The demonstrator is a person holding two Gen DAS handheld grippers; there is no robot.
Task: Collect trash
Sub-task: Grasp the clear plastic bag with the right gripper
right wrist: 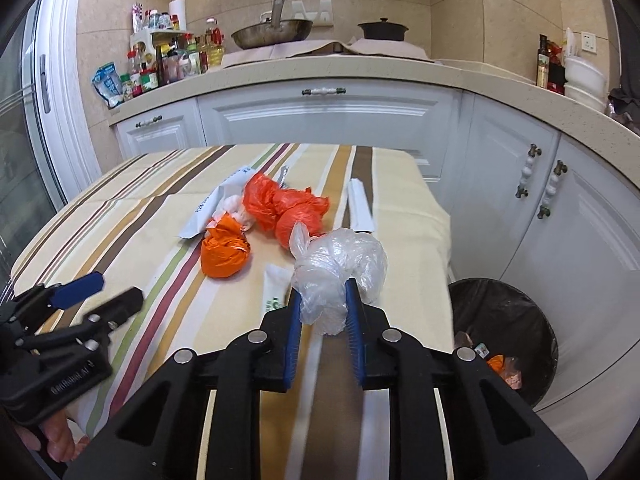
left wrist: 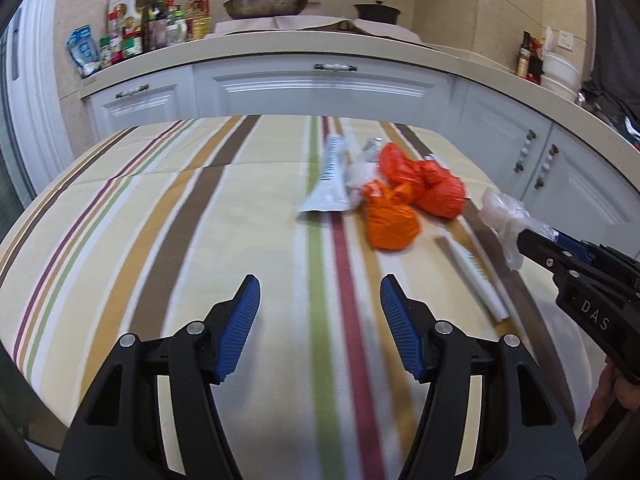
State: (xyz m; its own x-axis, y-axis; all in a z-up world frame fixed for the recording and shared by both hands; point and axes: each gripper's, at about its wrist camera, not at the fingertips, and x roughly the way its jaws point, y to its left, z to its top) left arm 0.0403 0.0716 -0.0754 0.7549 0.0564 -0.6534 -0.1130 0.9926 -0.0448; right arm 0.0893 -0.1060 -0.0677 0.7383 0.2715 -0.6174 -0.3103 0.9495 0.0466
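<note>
Left wrist view
- Left gripper [left wrist: 320, 300]: released, blue pads apart, nothing between; hovering over the striped tablecloth [left wrist: 160, 220].
- Trash ahead: orange crumpled plastic bag [left wrist: 390, 220], red-orange knotted plastic bag [left wrist: 432, 188] and flat white printed pouch [left wrist: 330, 180], clustered ahead and slightly right of the fingers.
- Nearer right: long white paper sleeve [left wrist: 476, 280], long axis running away from the camera, slanted leftward at its far end.
- Right gripper [left wrist: 532, 240]: entering from the right edge, clenched on a clear crumpled plastic bag [left wrist: 504, 212].

Right wrist view
- Right gripper [right wrist: 322, 304]: grasping the clear crumpled plastic bag [right wrist: 340, 264], pads pressed into its lower folds, bulk bulging above the tips.
- Bin: round black-lined trash bin [right wrist: 504, 304] on the floor, lower right of the table edge, already holding scraps.
- Key relation: bin to the right of and below the held bag, on the right hand's own side; likely a swing rightward past the table edge, then release.
- Left gripper [right wrist: 100, 292]: at lower left, fingers spread, empty.
- Remaining trash: orange bag [right wrist: 224, 254] nearest the left gripper, hence its probable target.
</note>
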